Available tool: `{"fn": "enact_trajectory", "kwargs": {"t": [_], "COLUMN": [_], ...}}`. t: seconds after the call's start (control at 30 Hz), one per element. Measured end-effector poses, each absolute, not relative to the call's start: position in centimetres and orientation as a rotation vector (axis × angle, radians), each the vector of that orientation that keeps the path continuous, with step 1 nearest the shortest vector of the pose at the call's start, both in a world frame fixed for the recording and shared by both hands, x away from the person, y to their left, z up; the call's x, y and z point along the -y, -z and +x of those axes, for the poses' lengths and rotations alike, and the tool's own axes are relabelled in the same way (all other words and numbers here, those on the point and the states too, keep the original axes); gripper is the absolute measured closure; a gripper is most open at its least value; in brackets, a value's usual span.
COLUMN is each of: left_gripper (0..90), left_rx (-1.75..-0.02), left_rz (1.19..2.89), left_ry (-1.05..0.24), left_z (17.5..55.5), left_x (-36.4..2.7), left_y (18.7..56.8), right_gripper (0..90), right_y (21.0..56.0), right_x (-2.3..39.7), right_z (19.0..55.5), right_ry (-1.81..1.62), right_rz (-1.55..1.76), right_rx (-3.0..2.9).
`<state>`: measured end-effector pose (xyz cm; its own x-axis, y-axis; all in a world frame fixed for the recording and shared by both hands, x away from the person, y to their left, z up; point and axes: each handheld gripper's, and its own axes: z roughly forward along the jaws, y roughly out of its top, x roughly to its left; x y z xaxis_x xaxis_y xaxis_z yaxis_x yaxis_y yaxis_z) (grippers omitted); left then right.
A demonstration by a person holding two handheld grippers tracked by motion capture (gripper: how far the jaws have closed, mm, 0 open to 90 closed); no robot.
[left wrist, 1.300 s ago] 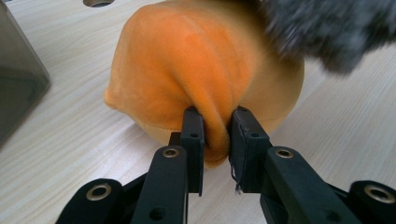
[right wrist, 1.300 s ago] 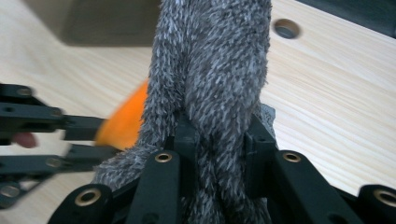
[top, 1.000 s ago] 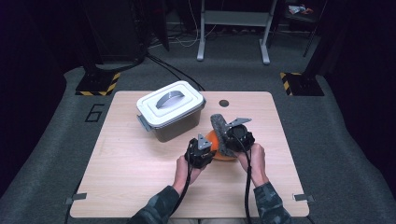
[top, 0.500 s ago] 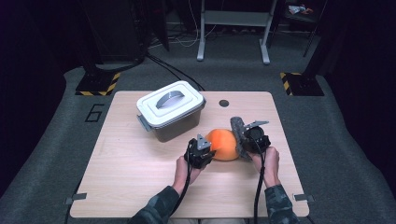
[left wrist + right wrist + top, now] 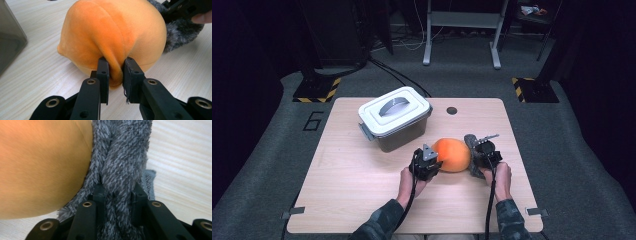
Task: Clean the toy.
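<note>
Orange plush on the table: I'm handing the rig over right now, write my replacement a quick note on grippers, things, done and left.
Left gripper: shut on a fold of the orange plush, near the table's middle.
Right gripper: shut on the grey furry piece that lies against the plush's far side.
Plush rests on the table, between both grippers.
Lidded grey box stands behind-left, lid on.
Done: both grips are made.
Left: probably pull the grey piece and plush apart or move them; the box is not yet opened.

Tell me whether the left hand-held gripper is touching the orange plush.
Touching. The left gripper view shows the left hand-held gripper pinching a fold of the orange plush between its pads.
</note>
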<state>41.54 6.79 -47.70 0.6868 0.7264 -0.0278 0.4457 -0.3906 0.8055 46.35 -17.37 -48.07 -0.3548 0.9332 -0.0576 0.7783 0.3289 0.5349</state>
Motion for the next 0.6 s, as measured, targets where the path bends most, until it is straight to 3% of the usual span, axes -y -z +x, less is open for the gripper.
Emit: {"fn": "enact_trajectory", "kwargs": {"t": [0.27, 0.6], "left_gripper": [76.1, 75.7], "left_rx": [-0.895, -0.902], "left_rz": [2.051, 2.034], "left_ry": [-0.424, -0.428], "left_z": [41.6, 41.6], "left_x": [-7.1, -7.2], "left_y": [47.8, 47.9], "right_gripper": [71.6, 71.9], "right_y": [48.3, 42.3], "right_x": [18.0, 18.3], "right_z": [46.4, 44.3], "right_ry": [-0.588, -0.797], "right_rz": [1.565, 1.478], "right_rx": [-2.262, -2.13]}}
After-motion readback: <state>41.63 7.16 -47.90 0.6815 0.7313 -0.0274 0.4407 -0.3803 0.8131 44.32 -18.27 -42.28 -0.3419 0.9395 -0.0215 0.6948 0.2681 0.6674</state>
